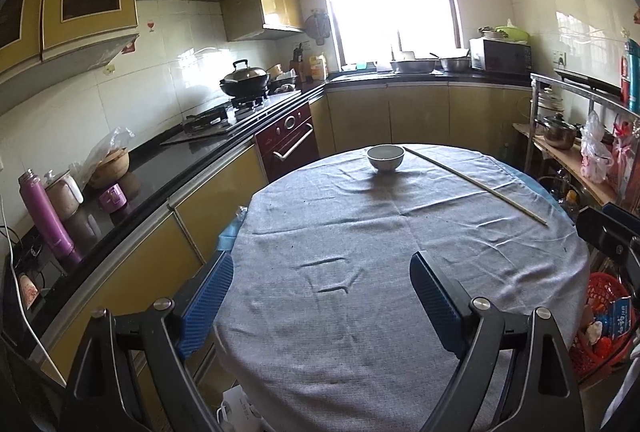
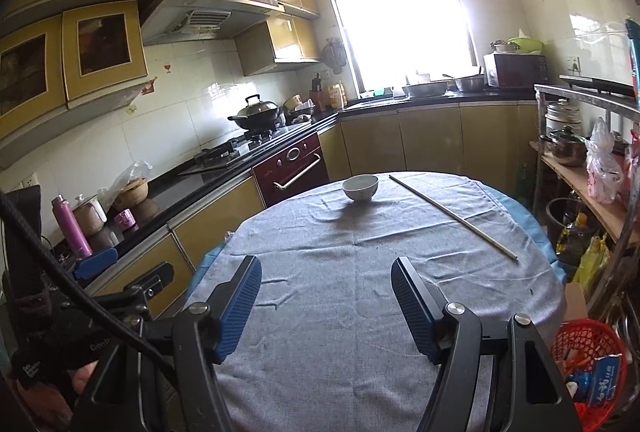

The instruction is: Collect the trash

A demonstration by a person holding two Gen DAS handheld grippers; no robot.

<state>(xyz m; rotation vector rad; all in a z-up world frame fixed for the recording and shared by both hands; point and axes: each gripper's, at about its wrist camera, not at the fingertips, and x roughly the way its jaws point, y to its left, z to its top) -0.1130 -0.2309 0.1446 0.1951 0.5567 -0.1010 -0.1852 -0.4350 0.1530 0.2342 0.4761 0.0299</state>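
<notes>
Item: round table (image 1: 400,240), grey cloth, kitchen.

- Our left gripper (image 1: 322,296): jaws wide apart, nothing between them, poised over the near cloth, we judge ready for a pick.
- Our right gripper (image 2: 326,302): jaws parted, likewise empty.
- White bowl (image 1: 385,157) at the far edge; a long thin stick (image 1: 476,185) just beside it, lying diagonally.
- Red basket (image 2: 588,356) on the floor to the right, holding wrappers; we take it as the trash's destination.

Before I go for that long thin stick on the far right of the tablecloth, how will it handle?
The stick looks thin and straight, so probably stiff and very light. It lies flat on the wrinkled tablecloth, so the pads may struggle to get under it. If round, it may roll when nudged, toward the table's right edge.
</notes>
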